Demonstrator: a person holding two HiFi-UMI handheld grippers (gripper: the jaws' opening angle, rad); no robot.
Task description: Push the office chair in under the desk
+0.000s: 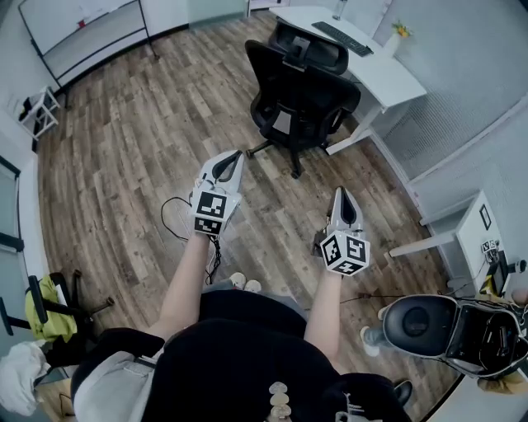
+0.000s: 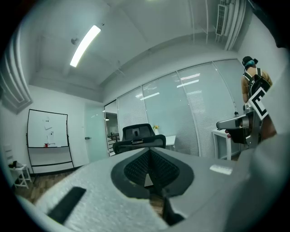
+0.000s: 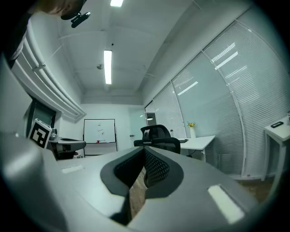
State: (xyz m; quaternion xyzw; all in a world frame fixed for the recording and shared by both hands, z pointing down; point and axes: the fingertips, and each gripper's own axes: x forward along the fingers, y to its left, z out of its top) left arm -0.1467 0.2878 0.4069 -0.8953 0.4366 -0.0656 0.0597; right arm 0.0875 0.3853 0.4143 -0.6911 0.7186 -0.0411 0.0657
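Not begun: office chair (image 1: 301,95), upper centre, not yet under surface (image 1: 388,74); left gripper (image 1: 234,158), right gripper (image 1: 340,194) closed, empty, well short.

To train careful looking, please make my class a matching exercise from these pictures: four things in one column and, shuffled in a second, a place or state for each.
Things
1 chair
2 keyboard
3 whiteboard
4 left gripper

Places or states
a on the desk
b shut, holding nothing
c on the floor, not yet under the desk
d upright on its own stand

Pairs: 1-c, 2-a, 3-d, 4-b
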